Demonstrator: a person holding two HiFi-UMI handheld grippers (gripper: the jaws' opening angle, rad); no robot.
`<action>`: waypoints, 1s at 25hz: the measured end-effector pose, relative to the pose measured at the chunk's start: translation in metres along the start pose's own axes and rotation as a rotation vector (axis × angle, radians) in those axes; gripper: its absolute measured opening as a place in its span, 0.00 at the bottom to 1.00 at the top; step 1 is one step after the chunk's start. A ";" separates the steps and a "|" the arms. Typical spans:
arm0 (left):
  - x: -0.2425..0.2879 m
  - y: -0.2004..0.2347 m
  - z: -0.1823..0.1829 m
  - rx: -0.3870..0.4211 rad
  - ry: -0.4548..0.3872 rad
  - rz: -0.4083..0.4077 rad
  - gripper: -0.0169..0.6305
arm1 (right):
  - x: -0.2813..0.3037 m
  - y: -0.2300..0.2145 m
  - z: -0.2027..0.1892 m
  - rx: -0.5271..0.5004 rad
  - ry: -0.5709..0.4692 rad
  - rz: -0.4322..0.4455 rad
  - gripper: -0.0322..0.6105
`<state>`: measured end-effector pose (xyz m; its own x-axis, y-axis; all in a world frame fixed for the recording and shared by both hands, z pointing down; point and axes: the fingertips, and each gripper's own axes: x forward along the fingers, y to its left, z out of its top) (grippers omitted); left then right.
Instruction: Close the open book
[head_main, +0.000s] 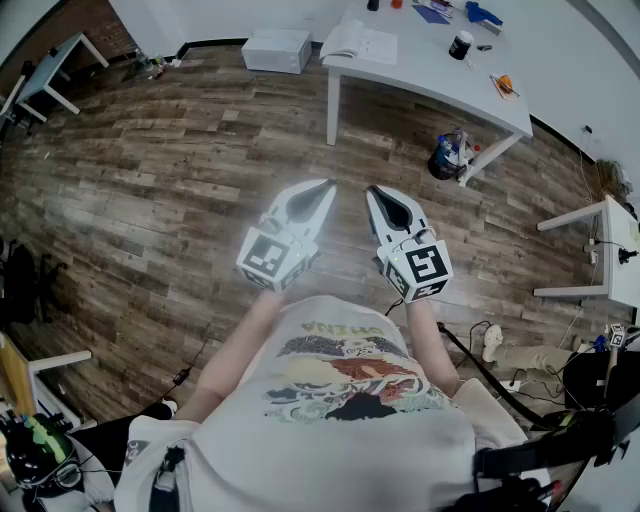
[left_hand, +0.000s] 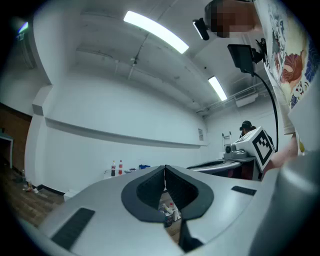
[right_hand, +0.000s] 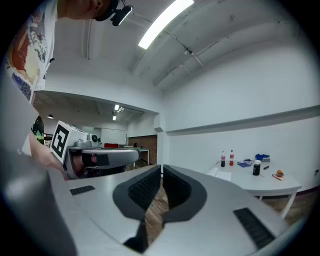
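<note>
Dark-padded jaws of the left gripper (head_main: 322, 188) are pressed together with nothing between them. The right gripper (head_main: 374, 192), just beside it, also has its jaws closed and empty. Both are held level above the wooden floor (head_main: 150, 180) in front of the person. Far beyond them, the open book (head_main: 362, 42) lies with its pages spread at the left end of the white table (head_main: 430, 80).
</note>
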<state>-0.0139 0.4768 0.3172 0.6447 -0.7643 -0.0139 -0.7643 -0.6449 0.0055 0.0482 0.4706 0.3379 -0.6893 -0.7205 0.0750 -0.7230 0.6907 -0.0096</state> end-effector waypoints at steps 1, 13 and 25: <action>0.001 -0.001 -0.001 0.000 -0.001 -0.002 0.05 | 0.000 -0.001 0.000 0.000 0.000 0.000 0.09; -0.001 -0.012 -0.008 -0.004 -0.021 -0.033 0.04 | -0.004 0.003 -0.002 0.054 -0.036 0.008 0.09; -0.005 -0.006 -0.009 -0.014 -0.018 -0.037 0.05 | 0.005 0.008 -0.005 0.048 -0.007 0.010 0.09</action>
<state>-0.0124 0.4849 0.3266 0.6719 -0.7399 -0.0322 -0.7397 -0.6726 0.0189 0.0388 0.4725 0.3431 -0.6969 -0.7139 0.0680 -0.7171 0.6945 -0.0582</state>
